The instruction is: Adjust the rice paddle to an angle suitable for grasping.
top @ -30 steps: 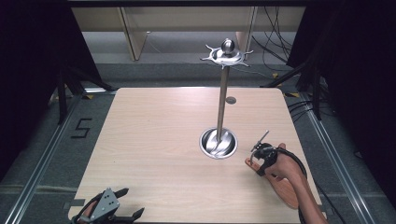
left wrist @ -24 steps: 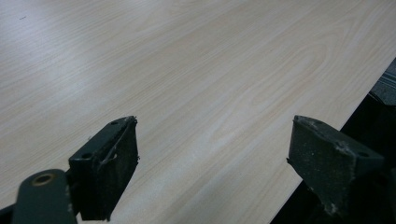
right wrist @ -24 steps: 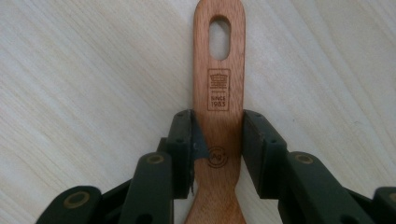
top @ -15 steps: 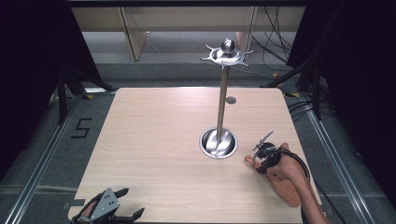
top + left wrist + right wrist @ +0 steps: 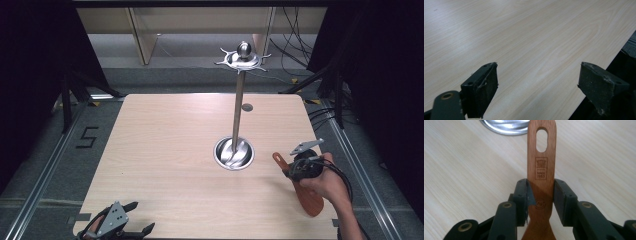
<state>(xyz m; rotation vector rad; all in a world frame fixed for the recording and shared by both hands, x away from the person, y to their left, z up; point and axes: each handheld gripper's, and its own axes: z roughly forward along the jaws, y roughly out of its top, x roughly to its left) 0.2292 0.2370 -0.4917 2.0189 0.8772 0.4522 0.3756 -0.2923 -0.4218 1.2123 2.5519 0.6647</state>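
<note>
Left gripper sits at the near left corner of the counter, at the front edge, a hand around its body. In the left gripper view its jaws stand wide apart with nothing between them, bare wood grain beyond and the counter's edge running under the right-hand one.

Right gripper is at the near right of the counter, held in the person's right hand. Its jaws are closed on a wooden spatula. In the right gripper view the two black pads press on the flat sides of the spatula's handle, just below a stamped maker's mark. The handle runs straight out ahead of the jaws and ends in a long oval hanging hole. In the high view the broad blade of the spatula trails back under the hand toward the near right edge, and the handle tip points toward the middle of the counter.

Just beyond the handle tip is a round steel base, near but apart from the spatula. From it a slim steel pole rises upright. At its top sits a flat ring of small hooks capped by a ball. No utensil hangs on the hooks.

Far behind the pole, a small dark round spot lies on the counter near its back edge.
</note>
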